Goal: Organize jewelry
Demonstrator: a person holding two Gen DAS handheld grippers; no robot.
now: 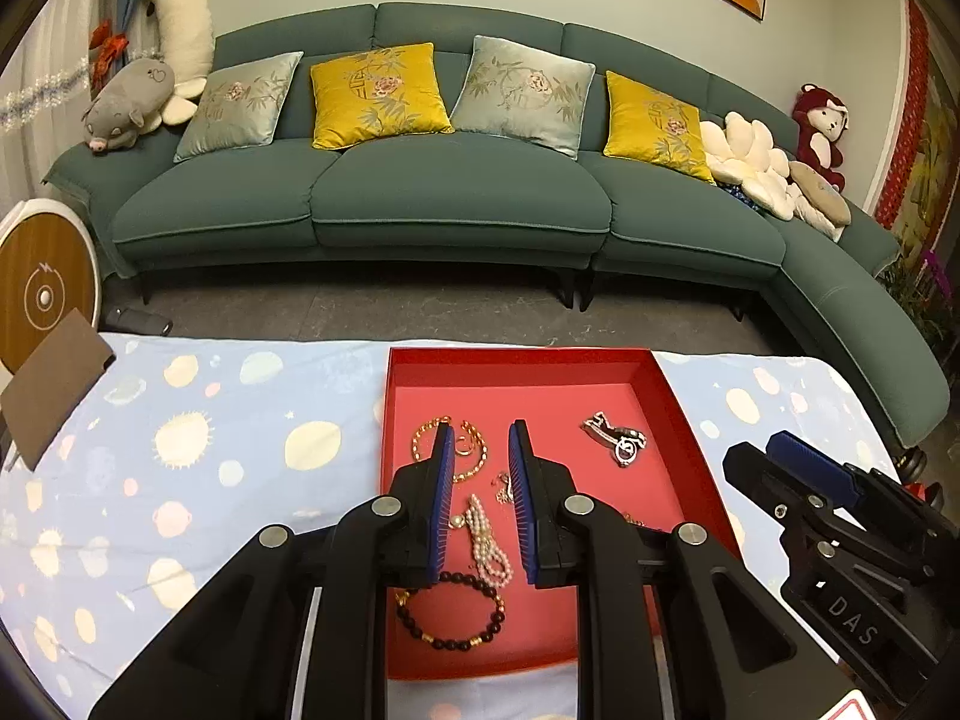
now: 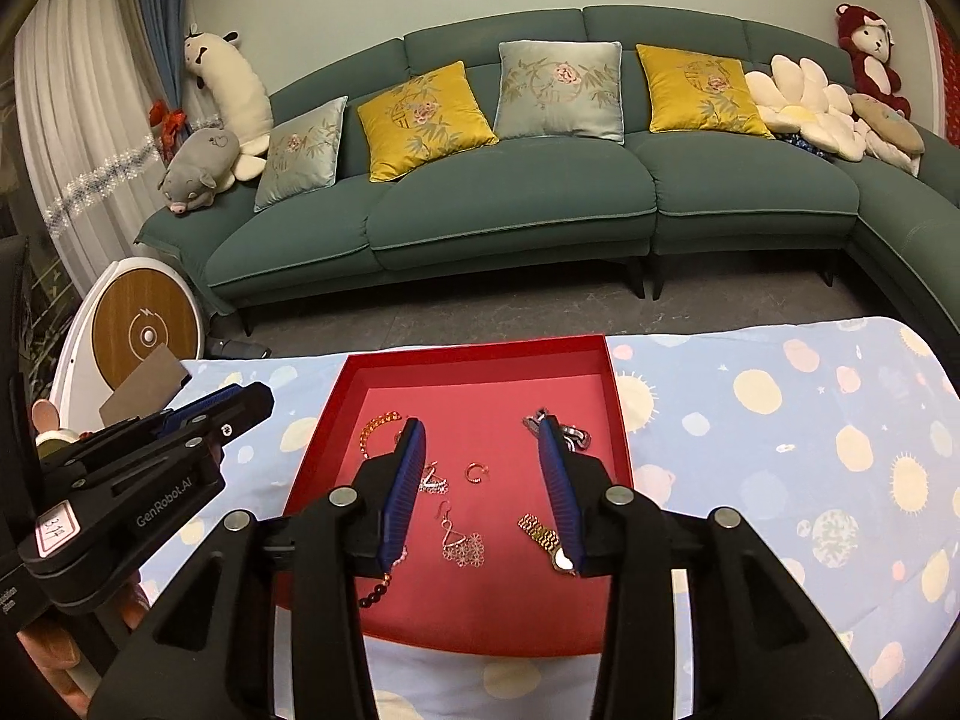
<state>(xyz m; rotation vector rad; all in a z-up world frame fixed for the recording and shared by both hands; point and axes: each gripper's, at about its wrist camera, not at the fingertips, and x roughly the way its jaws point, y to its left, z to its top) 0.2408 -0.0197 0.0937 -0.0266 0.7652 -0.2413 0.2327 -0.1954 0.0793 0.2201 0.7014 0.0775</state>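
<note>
One shallow red tray (image 1: 678, 414) sits on the patterned tablecloth (image 1: 180, 420) and holds the jewelry: one gold chain (image 1: 423, 435), one pearl strand (image 1: 489, 546), one dark bead bracelet (image 1: 450, 615), one silver piece (image 1: 618, 435). Both grippers hover above it, angled down: the left gripper (image 1: 480, 438) slightly parted, the right gripper (image 2: 480, 429) wider, both empty.

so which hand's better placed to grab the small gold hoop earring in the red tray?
Probably the right. In its view, the hoop earring lies in the open gap of the right gripper, nothing held. The left gripper is also empty but narrower, over the pearl strand.
</note>
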